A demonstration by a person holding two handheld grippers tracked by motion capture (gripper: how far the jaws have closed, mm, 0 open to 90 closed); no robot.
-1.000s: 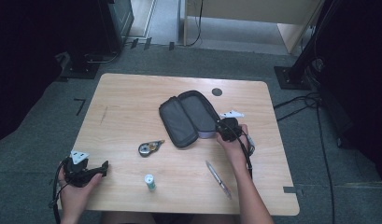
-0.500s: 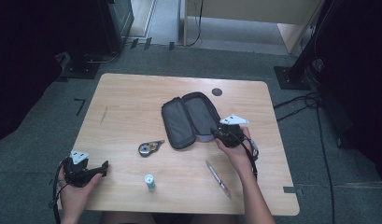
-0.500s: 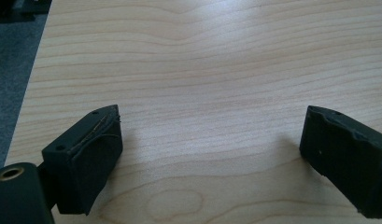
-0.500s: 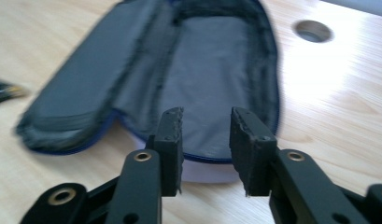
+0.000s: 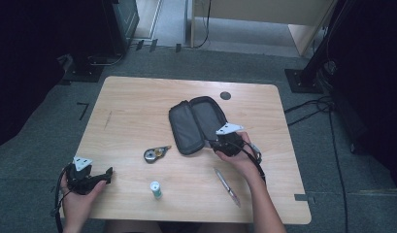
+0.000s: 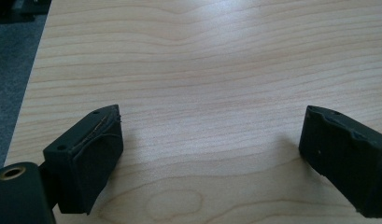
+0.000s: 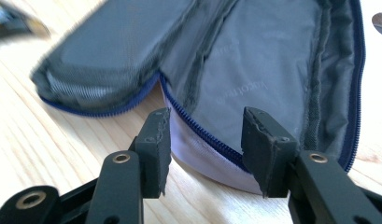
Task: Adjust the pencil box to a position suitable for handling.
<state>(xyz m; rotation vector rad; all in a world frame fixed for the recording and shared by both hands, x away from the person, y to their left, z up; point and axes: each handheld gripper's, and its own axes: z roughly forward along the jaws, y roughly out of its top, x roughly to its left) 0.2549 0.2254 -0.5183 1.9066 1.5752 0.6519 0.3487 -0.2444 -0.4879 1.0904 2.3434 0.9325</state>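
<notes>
A dark grey pencil case (image 5: 193, 124) with a blue zip lies unzipped and spread flat at the table's middle. My right gripper (image 5: 224, 143) is at the case's near right edge. In the right gripper view its jaws have just been opening. The right gripper (image 7: 205, 122) now straddles the zipped rim of the pencil case (image 7: 254, 60), and the pads stand off it. My left gripper (image 5: 98, 177) rests at the near left corner. In its own view the left gripper (image 6: 212, 116) is wide open over bare wood.
A correction tape roller (image 5: 152, 154) lies left of the case. A small white and green tube (image 5: 156, 189) stands near the front edge, and a pen (image 5: 226, 186) lies near the right forearm. A black round spot (image 5: 225, 95) marks the far side of the wooden table (image 5: 138, 102).
The right gripper has shifted a little toward the person along the case's edge, and its jaws have spread apart. The left hand has stayed put.
</notes>
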